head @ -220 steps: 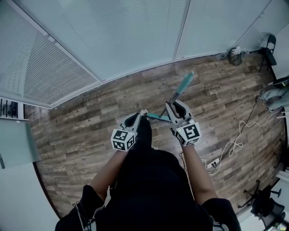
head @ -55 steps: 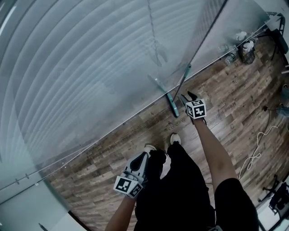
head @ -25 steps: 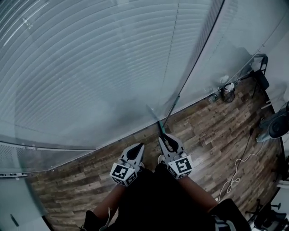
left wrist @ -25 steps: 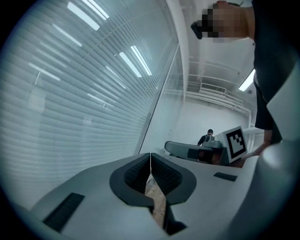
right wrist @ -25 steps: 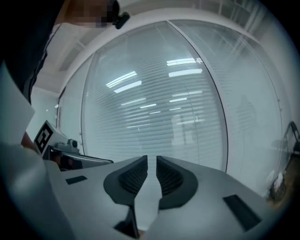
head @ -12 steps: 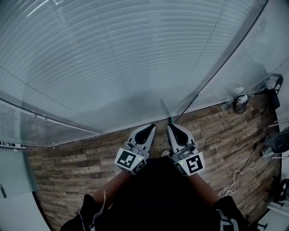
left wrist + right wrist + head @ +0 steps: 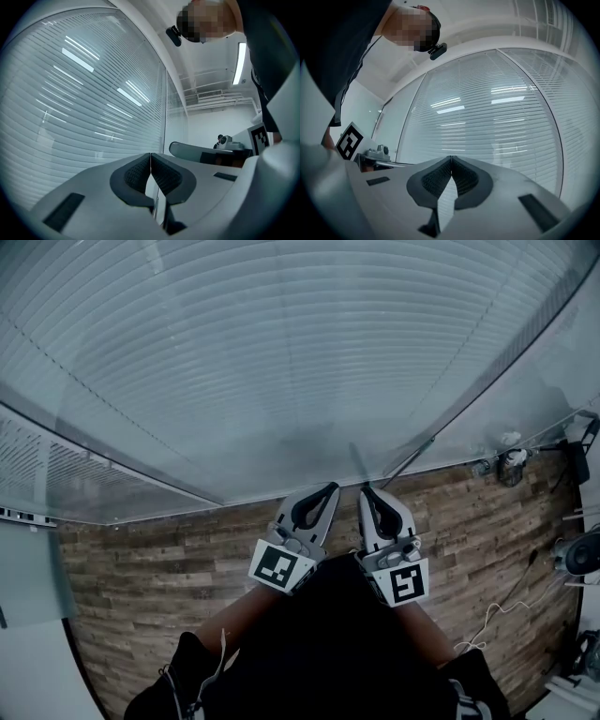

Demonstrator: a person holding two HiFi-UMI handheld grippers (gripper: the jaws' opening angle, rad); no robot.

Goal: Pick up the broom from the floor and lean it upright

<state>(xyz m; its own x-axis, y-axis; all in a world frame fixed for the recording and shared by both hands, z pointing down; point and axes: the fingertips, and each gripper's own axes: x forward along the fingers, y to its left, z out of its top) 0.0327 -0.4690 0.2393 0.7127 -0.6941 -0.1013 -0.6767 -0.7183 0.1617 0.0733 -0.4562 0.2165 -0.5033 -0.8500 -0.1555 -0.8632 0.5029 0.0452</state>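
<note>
Right hand-held gripper (image 7: 367, 491) has left the broom (image 7: 410, 458) leaning against glass wall (image 7: 281, 352).

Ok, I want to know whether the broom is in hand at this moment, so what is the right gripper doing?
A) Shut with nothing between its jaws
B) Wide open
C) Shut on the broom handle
A: in the right gripper view, the right gripper has its jaws pressed together, with only the window blinds showing beyond them.
</note>
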